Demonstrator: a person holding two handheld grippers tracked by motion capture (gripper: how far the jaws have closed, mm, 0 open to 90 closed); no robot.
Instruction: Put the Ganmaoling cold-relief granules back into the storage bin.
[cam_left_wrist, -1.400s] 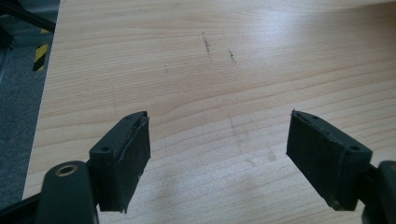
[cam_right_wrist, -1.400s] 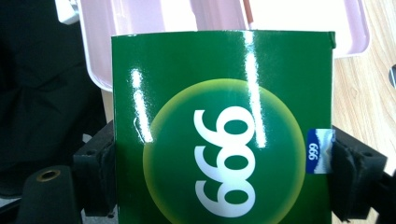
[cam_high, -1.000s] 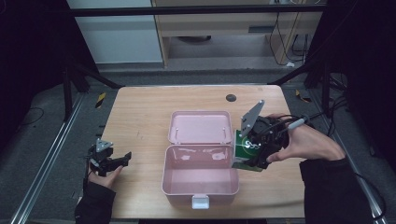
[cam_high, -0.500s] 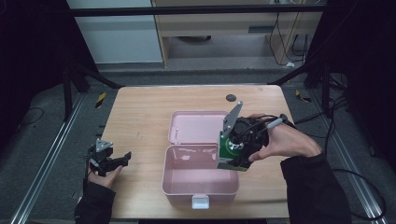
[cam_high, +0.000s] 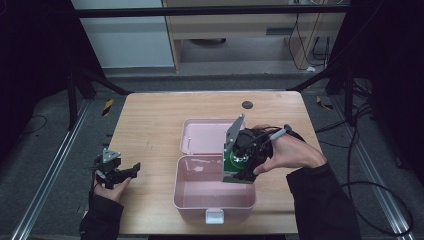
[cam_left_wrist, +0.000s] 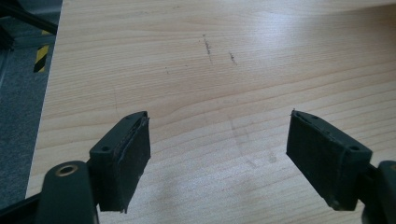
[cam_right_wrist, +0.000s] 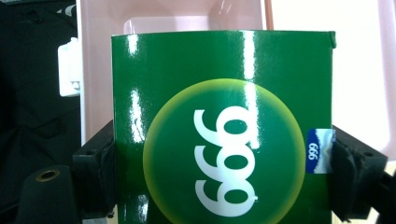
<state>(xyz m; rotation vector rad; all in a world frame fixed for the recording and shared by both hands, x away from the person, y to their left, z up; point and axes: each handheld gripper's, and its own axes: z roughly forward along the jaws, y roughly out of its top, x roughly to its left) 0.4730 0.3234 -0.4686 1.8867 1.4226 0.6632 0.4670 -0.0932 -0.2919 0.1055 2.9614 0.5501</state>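
A pink plastic box (cam_high: 215, 197) stands open at the table's middle, its lid (cam_high: 207, 136) laid back flat. My right gripper (cam_high: 239, 172) is shut on a green box (cam_right_wrist: 224, 126) printed with a yellow-green disc and white "999"; the pads press on both its sides. It hangs over the right part of the pink box's (cam_right_wrist: 159, 21) open tray. My left gripper (cam_high: 131, 171) rests at the table's left front edge, jaws wide open, and in the left gripper view its pads (cam_left_wrist: 126, 154) stand over bare wood with nothing between them (cam_left_wrist: 219, 154).
The wooden table (cam_high: 150, 125) has a dark round spot (cam_high: 247, 105) near its far edge. A white latch (cam_high: 215, 216) sticks out at the pink box's front. Dark floor, rails and cables surround the table.
My right gripper has carried the green box leftward and down, from beside the pink box's right edge to over its open tray. The left gripper has stayed put.
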